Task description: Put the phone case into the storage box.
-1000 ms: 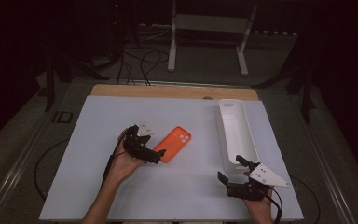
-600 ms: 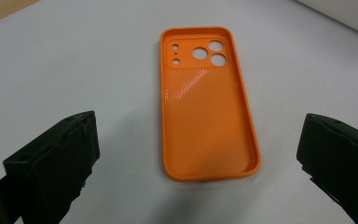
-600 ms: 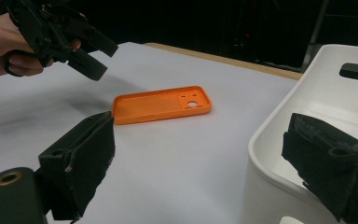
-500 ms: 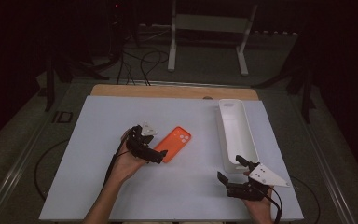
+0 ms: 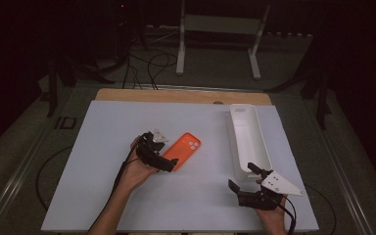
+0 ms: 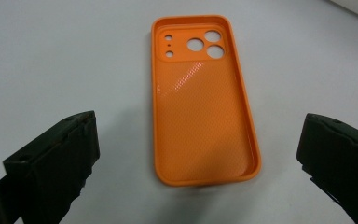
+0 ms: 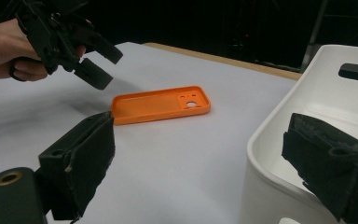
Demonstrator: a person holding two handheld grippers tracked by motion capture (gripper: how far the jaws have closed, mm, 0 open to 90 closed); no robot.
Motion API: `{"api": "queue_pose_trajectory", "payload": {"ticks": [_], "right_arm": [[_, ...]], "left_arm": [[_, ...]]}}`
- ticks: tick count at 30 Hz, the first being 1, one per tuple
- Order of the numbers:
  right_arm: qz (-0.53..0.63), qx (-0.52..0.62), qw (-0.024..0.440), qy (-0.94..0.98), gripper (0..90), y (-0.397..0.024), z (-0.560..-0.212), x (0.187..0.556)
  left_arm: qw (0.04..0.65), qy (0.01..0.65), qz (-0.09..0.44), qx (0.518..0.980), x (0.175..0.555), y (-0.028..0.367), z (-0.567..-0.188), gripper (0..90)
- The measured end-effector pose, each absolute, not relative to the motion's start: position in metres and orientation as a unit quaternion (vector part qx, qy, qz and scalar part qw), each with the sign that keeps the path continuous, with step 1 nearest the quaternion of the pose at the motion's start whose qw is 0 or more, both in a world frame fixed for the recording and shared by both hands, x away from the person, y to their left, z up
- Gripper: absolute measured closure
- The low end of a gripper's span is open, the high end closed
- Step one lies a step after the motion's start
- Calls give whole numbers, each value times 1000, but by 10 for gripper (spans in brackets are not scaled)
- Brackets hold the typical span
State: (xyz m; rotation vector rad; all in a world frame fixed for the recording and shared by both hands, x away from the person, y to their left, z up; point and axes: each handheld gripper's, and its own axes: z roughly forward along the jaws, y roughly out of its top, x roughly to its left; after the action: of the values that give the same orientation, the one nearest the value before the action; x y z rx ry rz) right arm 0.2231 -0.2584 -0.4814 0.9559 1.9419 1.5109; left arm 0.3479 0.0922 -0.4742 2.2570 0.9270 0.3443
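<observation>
Right gripper (image 5: 245, 181): we hold it at the near right corner of the table, jaws spread wide and empty, just beside the near end of the white tray (image 5: 248, 139); it has not shifted over the last second.
Left gripper (image 5: 170, 164): we have eased it a little nearer the phone case since a second ago; its jaws are released, standing apart on either side of the case's near end, touching nothing that we can see.
Phone case (image 6: 200, 100): orange, lying flat with its hollow side up near the middle of the table, camera holes at the far end; it has not moved.
What the change means: we judge that the reach is nearly done and the closing of the jaws on the case's near end comes next; nothing is lifted yet.
Tray: long, white, empty as far as we see, running near to far along the right side, well apart from the case.
Table (image 5: 103, 147): a pale, plain sheet, with a wooden strip (image 5: 176, 95) showing along its far edge.
Room: dark beyond the table, with cables (image 5: 149, 66) on the floor and a white stand (image 5: 215, 39) at the far side.
</observation>
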Motion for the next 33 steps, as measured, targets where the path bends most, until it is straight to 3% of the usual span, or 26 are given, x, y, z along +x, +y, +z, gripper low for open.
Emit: {"api": "queue_pose_trajectory", "payload": {"ticks": [33], "right_arm": [[554,352,249,712,90,-259,-482,223]], "left_arm": [[290,364,107,878,362,78,-495,0]]}}
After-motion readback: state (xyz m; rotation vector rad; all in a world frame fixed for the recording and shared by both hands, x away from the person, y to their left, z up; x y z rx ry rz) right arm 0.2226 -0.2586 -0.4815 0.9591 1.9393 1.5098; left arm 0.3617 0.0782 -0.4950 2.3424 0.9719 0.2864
